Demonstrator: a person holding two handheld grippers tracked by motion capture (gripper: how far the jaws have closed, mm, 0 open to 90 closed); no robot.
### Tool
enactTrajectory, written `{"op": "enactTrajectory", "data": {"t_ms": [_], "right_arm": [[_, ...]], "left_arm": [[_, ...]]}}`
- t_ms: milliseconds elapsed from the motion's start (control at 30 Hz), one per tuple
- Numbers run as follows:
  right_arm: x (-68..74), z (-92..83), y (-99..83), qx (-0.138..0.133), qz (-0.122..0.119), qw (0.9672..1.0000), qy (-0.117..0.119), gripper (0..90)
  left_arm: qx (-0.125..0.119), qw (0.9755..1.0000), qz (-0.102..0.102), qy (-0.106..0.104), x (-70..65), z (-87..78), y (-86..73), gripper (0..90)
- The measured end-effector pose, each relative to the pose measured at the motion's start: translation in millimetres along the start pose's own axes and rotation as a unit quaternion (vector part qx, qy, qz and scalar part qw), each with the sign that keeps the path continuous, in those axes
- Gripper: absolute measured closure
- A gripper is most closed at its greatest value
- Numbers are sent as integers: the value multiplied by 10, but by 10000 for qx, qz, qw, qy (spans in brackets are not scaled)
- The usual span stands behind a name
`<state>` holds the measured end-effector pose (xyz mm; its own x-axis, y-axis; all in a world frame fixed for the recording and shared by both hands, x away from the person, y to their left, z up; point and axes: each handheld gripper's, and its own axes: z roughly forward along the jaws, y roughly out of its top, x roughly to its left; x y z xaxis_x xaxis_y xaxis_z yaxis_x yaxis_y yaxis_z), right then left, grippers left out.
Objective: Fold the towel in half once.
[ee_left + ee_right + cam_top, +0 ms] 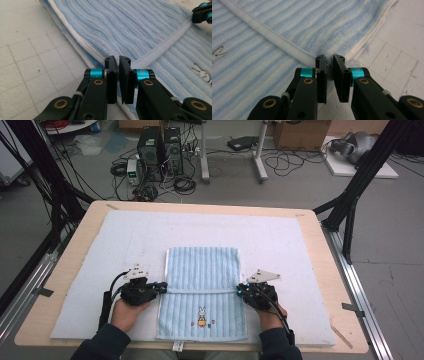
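A light blue striped towel [202, 270] lies on the padded mat, its far part folded toward me so that a white hem [202, 290] runs across its middle. A small rabbit picture [202, 312] shows on the near layer. My left gripper [164, 287] is at the hem's left end. In the left gripper view its jaws [118, 60] stand almost together, pinching the folded towel [140, 27] at the corner. My right gripper [240, 291] is at the hem's right end. Its jaws [329, 58] are closed on the towel [287, 30] corner, with terry fuzz between the pads.
A pale padded mat [125, 235] with a faint grid covers most of the wooden table [70, 255]. Black frame struts [350, 215] stand at both far corners. Computer towers [160, 152] and cables sit on the floor beyond the table.
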<state>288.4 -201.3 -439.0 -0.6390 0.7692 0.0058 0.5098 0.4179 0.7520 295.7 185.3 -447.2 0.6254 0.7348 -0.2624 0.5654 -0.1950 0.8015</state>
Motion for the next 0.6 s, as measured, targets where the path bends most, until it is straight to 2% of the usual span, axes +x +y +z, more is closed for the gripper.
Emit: {"op": "enactTrajectory", "data": {"t_ms": [167,433,600], "right_arm": [[32,-97,31,-114,-34,9999,3,816],[123,-327,20,-343,-135,9993,45,816],[217,-484,-56,-432,-206,9988,109,815]], "left_arm": [[-114,9999,-26,-112,-25,-75,10,849],[-310,9983,-111,-486,-106,-275,-31,852],[-316,9973,-23,-664,-200,-388,-95,852]]}}
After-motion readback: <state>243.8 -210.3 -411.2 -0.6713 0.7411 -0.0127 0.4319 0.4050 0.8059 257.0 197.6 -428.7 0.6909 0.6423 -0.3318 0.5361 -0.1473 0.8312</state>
